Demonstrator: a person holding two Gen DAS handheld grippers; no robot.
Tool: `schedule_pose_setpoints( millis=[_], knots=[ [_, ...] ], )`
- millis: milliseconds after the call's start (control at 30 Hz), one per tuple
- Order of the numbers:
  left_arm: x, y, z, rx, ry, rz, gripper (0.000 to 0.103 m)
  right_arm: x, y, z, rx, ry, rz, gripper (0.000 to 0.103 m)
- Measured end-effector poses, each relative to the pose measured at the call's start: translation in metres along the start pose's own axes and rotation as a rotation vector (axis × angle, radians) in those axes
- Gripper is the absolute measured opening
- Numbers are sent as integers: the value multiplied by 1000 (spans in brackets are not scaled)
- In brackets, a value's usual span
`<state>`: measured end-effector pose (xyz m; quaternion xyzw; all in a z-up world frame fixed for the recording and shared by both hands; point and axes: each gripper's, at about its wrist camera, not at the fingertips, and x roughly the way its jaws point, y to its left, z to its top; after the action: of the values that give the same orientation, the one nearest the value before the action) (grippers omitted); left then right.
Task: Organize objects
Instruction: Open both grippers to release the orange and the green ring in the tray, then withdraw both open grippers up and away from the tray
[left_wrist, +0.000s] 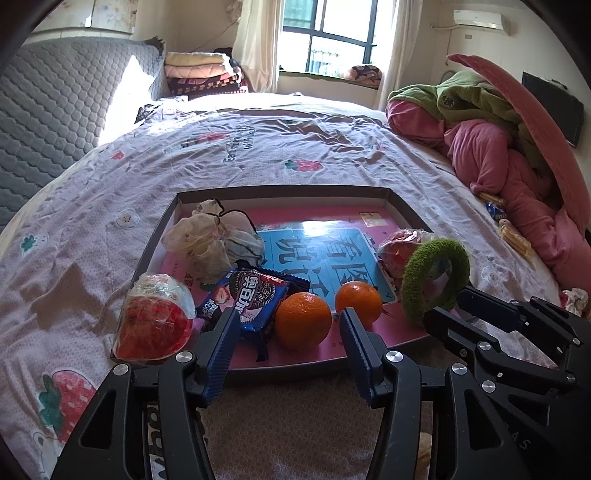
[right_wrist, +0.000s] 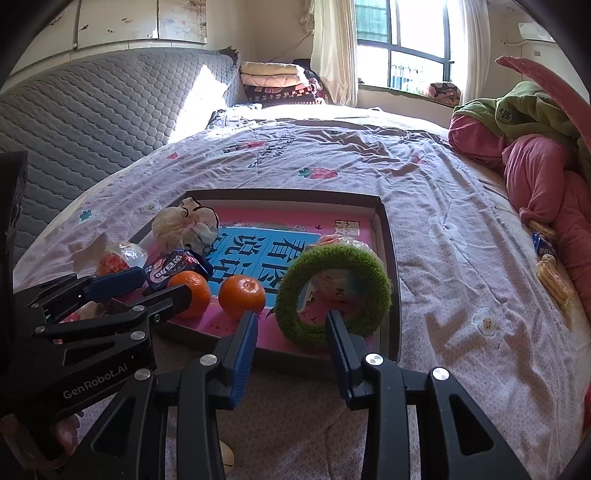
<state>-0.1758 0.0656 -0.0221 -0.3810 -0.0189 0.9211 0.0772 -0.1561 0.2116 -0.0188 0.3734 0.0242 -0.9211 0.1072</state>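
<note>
A shallow dark-rimmed tray (left_wrist: 280, 192) with a pink and blue base lies on the bed. It holds two oranges (left_wrist: 303, 320) (left_wrist: 358, 302), a blue cookie pack (left_wrist: 255, 295), a crumpled bundle of bags (left_wrist: 210, 240), and a wrapped red cup (left_wrist: 155, 325) on its left rim. My left gripper (left_wrist: 288, 317) is open, its fingers on either side of the nearer orange without touching it. My right gripper (right_wrist: 292, 317) is shut on a fuzzy green ring (right_wrist: 332, 295), held upright over the tray's right side. Behind the ring sits another wrapped red item (left_wrist: 399, 251).
A heap of pink and green bedding (left_wrist: 498, 155) fills the bed's right side, with loose snack packs (right_wrist: 554, 280) beside it. A grey quilted panel (left_wrist: 48, 110) stands on the left. Folded blankets (left_wrist: 199, 70) are stacked far back near the window.
</note>
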Motion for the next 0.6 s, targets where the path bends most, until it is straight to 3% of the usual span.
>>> schedule_pose_setpoints(
  millis=[200, 333, 600],
  knots=[
    [-15, 4, 1, -15, -18, 7, 64, -10, 5, 1, -5, -14, -4, 38],
    [-26, 7, 1, -19, -32, 16, 65, -19, 8, 3, -6, -29, -6, 49],
    [-50, 11, -3, -26, -47, 48, 72, -39, 18, 3, -24, -52, -22, 53]
  ],
)
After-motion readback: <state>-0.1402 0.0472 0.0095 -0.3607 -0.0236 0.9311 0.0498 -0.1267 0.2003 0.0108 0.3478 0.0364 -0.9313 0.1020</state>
